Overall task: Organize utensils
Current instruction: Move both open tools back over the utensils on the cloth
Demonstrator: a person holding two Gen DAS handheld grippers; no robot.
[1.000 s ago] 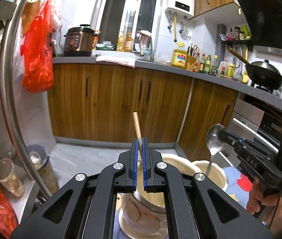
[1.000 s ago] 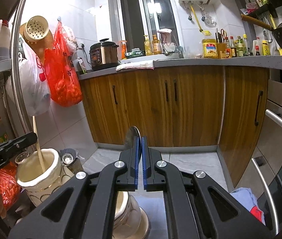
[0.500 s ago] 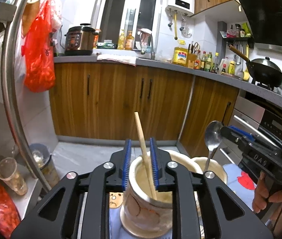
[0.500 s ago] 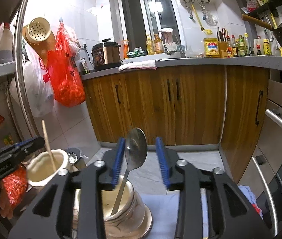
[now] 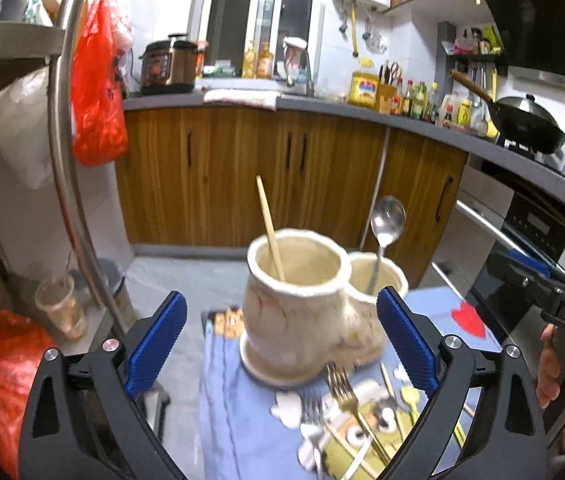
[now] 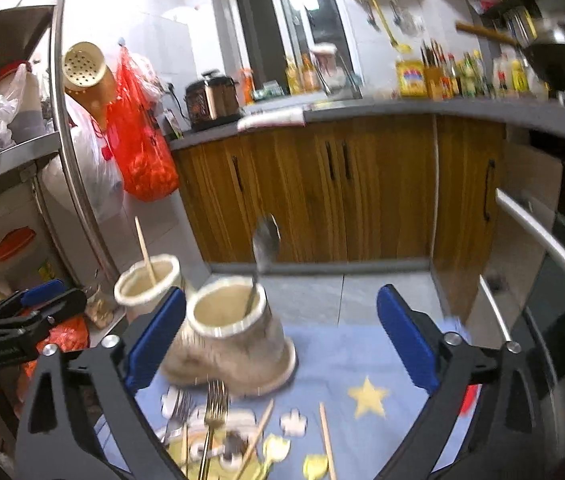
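While both pairs of fingers are opening wide and grip nothing, the left gripper (image 5: 280, 342) frames the left holder (image 5: 296, 308) with a chopstick (image 5: 270, 228) standing in it, and the right gripper (image 6: 280, 340) frames the right holder (image 6: 230, 340) with a spoon (image 6: 263, 256) in it; both holders stand on the blue cloth (image 6: 362, 356), with forks (image 6: 214, 408) and chopsticks (image 6: 326, 436) lying loose nearer the cameras

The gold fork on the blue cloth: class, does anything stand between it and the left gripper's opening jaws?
Nothing visible does. The gold fork lies bare on the cloth, nearer the left gripper than the holders; a silver fork lies alongside.
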